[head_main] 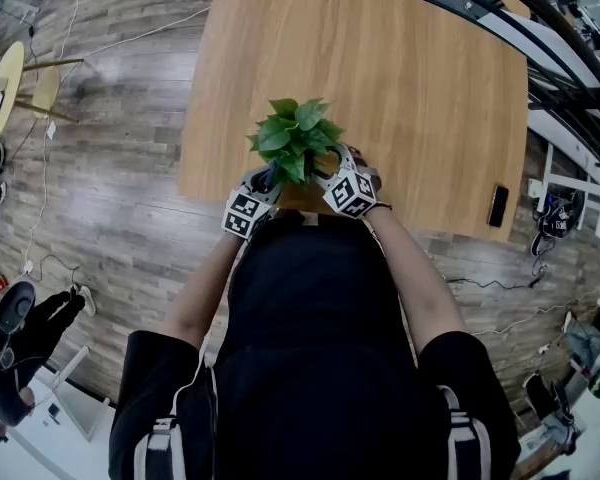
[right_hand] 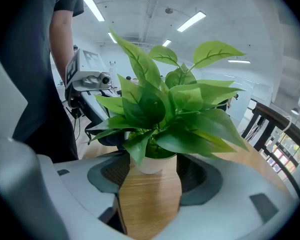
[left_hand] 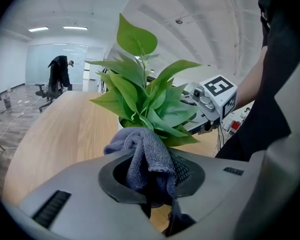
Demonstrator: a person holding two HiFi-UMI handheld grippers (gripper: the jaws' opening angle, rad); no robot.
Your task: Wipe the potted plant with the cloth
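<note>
Left gripper (left_hand: 151, 173): clamped on the cloth (left_hand: 140, 144). The grey wad is bunched between the jaws and pokes out past the tips. The cloth front sits at the lowest leaves (left_hand: 150, 101) on the plant's left side; touching or just short, can't tell.

Right gripper (right_hand: 151, 178): jaws apart, gripping nothing. The white pot (right_hand: 152, 163) stands at the mouth, between the two pads. Not clear whether a pad touches the pot wall.

Plant (head_main: 295, 138) is upright on the table (head_main: 410, 88), at the near edge right in front of the person, with a gripper on each side.

Step, my read: wipe contact is being set up, with the cloth at the foliage and the right side lined up to brace the pot. Can't judge how much is already wiped.

Next move probably needs:
- the right jaws closing lightly on the pot so it can't slide or tip off the near edge
- the cloth dragged along a leaf from stem outward, with low pressure, since the leaves look thin and will likely bend

Views:
- Left gripper view shows the cloth and the grip on it. Head view doesn't, because the leaves cover it.
- Right gripper view is the only one showing the pot and the jaw gap.
- Head view alone gives the layout: plant at the near edge, phone (head_main: 498, 205) by the right near corner, well apart.
</note>
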